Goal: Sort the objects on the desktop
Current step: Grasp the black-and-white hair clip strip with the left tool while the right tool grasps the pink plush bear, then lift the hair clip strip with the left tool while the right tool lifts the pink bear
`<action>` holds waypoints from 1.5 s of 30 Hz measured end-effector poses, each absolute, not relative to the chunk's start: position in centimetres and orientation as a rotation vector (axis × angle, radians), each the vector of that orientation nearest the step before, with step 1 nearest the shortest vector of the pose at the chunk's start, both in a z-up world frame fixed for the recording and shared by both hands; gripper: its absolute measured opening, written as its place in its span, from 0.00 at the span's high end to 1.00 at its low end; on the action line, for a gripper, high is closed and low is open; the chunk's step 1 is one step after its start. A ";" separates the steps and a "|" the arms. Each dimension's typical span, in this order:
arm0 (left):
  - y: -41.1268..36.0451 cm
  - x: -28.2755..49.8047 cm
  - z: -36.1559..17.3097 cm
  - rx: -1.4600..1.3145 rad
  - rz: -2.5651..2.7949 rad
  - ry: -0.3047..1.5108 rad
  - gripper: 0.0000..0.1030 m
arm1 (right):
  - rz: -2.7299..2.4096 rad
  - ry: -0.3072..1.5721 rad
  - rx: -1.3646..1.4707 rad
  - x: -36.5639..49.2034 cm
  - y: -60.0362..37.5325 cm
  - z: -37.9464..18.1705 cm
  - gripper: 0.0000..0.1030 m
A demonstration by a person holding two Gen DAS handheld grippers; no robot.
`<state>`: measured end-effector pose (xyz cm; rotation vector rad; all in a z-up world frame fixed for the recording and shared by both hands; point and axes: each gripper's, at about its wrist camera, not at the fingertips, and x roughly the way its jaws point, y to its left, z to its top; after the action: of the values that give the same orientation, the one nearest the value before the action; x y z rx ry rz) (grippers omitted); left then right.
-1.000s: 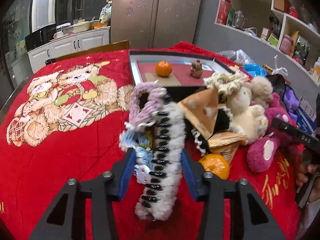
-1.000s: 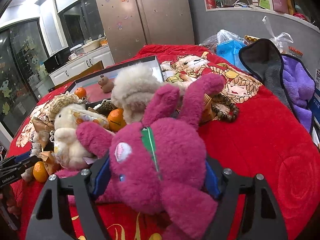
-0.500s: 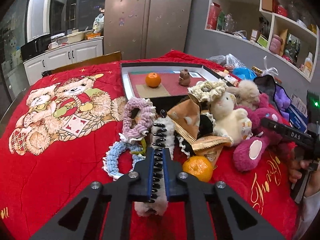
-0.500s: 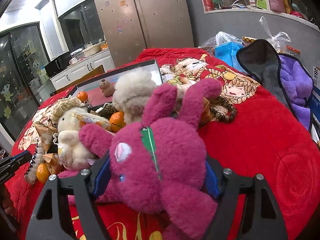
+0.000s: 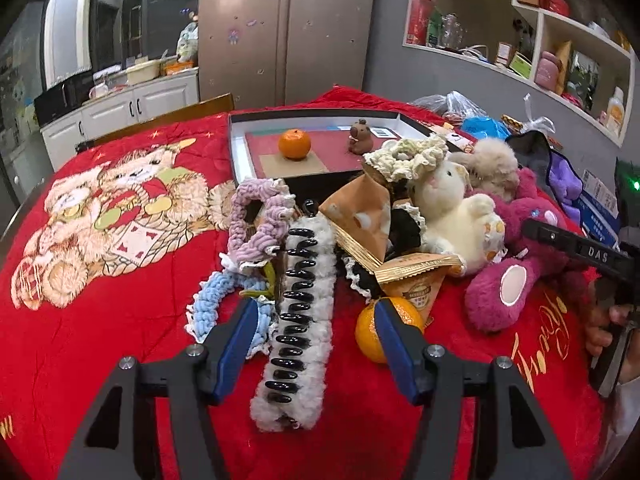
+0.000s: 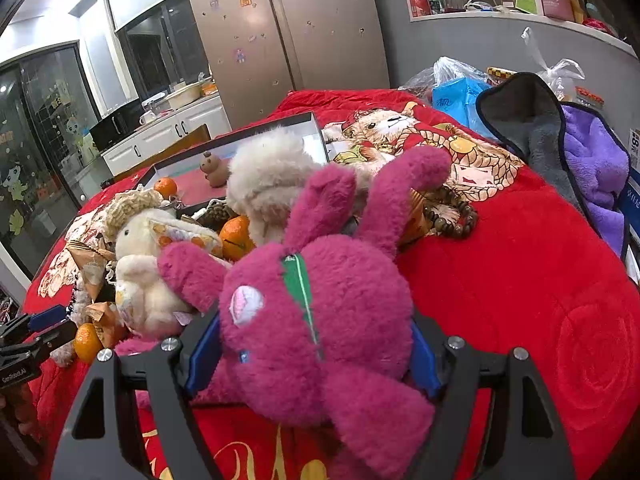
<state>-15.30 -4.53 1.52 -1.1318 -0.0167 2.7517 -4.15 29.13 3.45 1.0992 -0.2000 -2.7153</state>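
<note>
Your left tool [image 5: 316, 344] has just been opening, its pads clear of the fluffy white black-toothed hair claw [image 5: 298, 322] between them. Your right tool [image 6: 310, 354] clamps the magenta plush bear [image 6: 320, 312]. Only one small orange [image 5: 295, 143] and a brown figurine [image 5: 361, 136] sit in the shallow white-walled box [image 5: 240, 148]; the pile remains on the red-blanketed surface [image 5: 100, 320].

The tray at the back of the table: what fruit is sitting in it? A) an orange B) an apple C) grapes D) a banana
A: a round orange sits inside the tray on a tan square, next to a small brown animal figure.
</note>
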 end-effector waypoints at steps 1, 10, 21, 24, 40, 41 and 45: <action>-4.5 -15.3 1.6 -1.127 2.752 -0.009 0.42 | -2.716 -0.200 1.100 -4.1 29.1 3.5 0.23; -4.1 -15.6 0.8 -1.183 2.752 0.061 0.78 | -2.703 -0.182 1.105 -4.1 28.8 3.3 0.24; -4.1 -15.9 -0.1 -1.239 2.734 0.050 0.74 | -2.695 -0.199 1.088 -3.7 29.0 3.4 0.25; -4.0 -15.5 0.6 -1.195 2.748 0.036 0.74 | -2.718 -0.219 1.014 -2.8 29.4 4.1 0.28; -4.0 -14.5 2.8 -1.042 2.793 0.000 0.74 | -2.775 -0.288 0.740 0.7 30.3 6.6 0.29; -4.0 -14.4 2.8 -1.040 2.790 -0.003 0.74 | -2.775 -0.289 0.741 0.8 30.3 6.6 0.29; -3.9 -14.2 2.9 -1.024 2.794 0.001 0.74 | -2.763 -0.312 0.718 0.8 30.7 6.6 0.29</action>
<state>-14.16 -3.92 2.89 -1.0242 0.0014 2.7942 0.82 30.65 6.63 0.7183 -0.3119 -2.7630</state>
